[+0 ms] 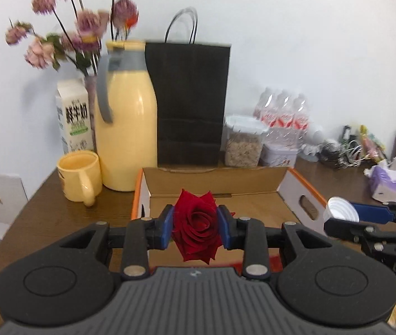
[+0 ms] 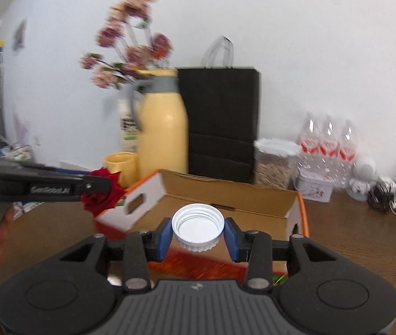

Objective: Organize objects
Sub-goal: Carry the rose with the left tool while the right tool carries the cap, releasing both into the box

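White wall stands behind the brown surface (image 1: pixel 44 201). At the lower middle of the left view, the left gripper (image 1: pixel 195 224) squeezes a red rose (image 1: pixel 196 224) over the box (image 1: pixel 214 181). Lower middle of the right view, the right gripper (image 2: pixel 198 230) pinches a white cap (image 2: pixel 198 227) above it.

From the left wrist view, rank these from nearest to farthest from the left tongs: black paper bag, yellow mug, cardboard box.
1. cardboard box, directly beneath and ahead of the left tongs
2. yellow mug, ahead-left
3. black paper bag, behind the box by the wall
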`<state>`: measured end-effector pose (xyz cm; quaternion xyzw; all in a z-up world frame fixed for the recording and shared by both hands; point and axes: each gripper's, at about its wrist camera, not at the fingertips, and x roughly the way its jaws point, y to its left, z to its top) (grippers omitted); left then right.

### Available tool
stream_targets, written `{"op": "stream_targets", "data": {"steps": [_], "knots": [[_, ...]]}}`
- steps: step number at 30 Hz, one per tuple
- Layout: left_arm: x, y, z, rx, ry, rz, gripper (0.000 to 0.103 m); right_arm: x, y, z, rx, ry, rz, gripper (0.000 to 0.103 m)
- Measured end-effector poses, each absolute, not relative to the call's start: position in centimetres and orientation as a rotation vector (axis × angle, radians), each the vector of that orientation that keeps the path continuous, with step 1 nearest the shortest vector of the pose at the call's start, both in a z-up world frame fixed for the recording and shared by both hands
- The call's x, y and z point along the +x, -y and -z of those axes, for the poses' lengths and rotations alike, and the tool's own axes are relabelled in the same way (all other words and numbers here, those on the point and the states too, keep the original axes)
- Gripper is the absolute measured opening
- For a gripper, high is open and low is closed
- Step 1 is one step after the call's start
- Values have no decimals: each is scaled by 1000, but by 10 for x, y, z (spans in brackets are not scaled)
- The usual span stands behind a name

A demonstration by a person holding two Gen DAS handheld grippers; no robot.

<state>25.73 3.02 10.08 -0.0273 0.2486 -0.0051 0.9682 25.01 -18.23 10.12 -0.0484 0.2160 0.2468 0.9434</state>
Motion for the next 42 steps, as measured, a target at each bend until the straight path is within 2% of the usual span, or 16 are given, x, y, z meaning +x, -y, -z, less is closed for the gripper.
{"op": "stream_targets", "data": {"steps": [8,13,18,21,23,24,25,26,27,28,30,32,33,42], "knots": [[343,-14,-59,-26,-728,-61,34,366,179,-63,-72,-685,-365,39],[362,-11,-38,-15,-778,-77,34,394,174,-23,-106,-798,-342,39],[367,-9,-28,0,-802,-76,34,399,168,-8,-126,-833,-356,39],[366,-9,-26,2,-799,-76,38,397,168,-8,-132,-829,-356,39],[363,-8,-28,8,-784,-73,46,394,167,-9,-137,-822,-353,40],[361,-8,-30,11,-772,-70,55,392,167,-10,-139,-815,-352,48],[361,-9,-32,11,-761,-67,69,391,166,-12,-138,-806,-353,57],[357,-8,-35,11,-744,-62,79,390,166,-15,-138,-796,-355,60],[355,-8,-38,11,-727,-61,96,387,165,-17,-138,-784,-364,69],[350,-9,-41,12,-703,-69,103,384,165,-20,-140,-774,-367,82],[344,-10,-47,8,-670,-77,103,378,162,-25,-143,-749,-372,94],[339,-12,-52,-2,-663,-73,103,372,161,-31,-141,-721,-380,97],[336,-13,-55,-3,-657,-80,103,368,161,-34,-139,-709,-380,102],[299,-23,-72,10,-608,-109,103,328,173,-65,-146,-593,-370,103]]}}
